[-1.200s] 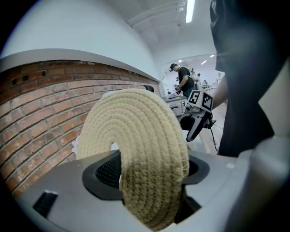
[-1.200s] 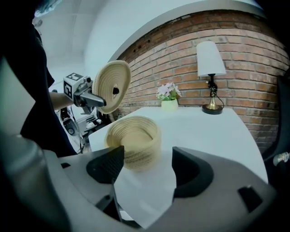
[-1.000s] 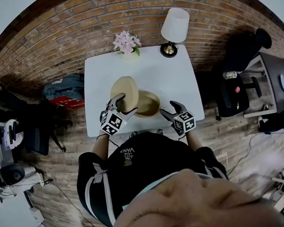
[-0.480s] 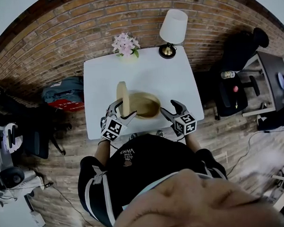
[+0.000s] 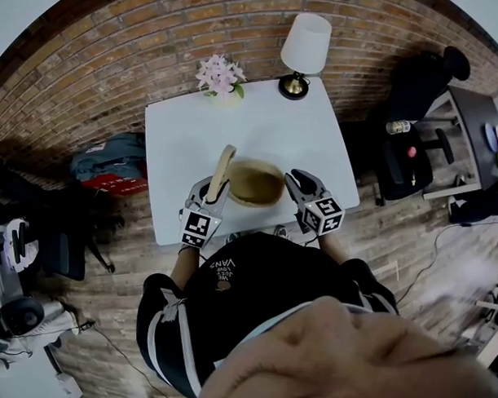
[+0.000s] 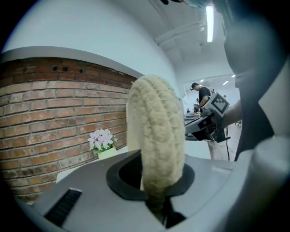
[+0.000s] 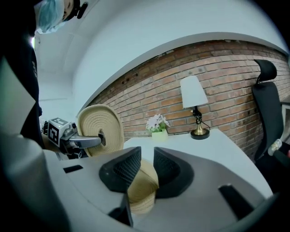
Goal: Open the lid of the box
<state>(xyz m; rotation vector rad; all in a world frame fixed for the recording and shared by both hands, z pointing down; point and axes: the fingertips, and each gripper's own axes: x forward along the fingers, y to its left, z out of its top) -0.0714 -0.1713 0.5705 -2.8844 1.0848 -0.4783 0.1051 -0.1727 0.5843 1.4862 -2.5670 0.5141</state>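
Note:
A round woven box [image 5: 255, 183] stands open near the front edge of the white table [image 5: 246, 121]. Its woven lid [image 5: 220, 174] is lifted off and stands on edge, tilted, at the box's left. My left gripper [image 5: 213, 188] is closing, and its jaws pinch the lid's lower rim [image 6: 156, 136]. My right gripper [image 5: 298, 182] sits at the box's right side, also closing, with the box's wall [image 7: 141, 181] filling the gap between its pads. The lid [image 7: 97, 127] and left gripper [image 7: 68, 136] show across from it.
A lamp [image 5: 303, 53] and a pot of pink flowers [image 5: 220, 75] stand at the table's far edge by the brick wall. Bags [image 5: 113, 158] lie on the floor to the left, and a black chair [image 5: 426, 139] stands to the right.
The lid has swung from facing up to standing on edge, leaning left of the box. The right gripper has moved in onto the box's right wall and its jaws have narrowed.

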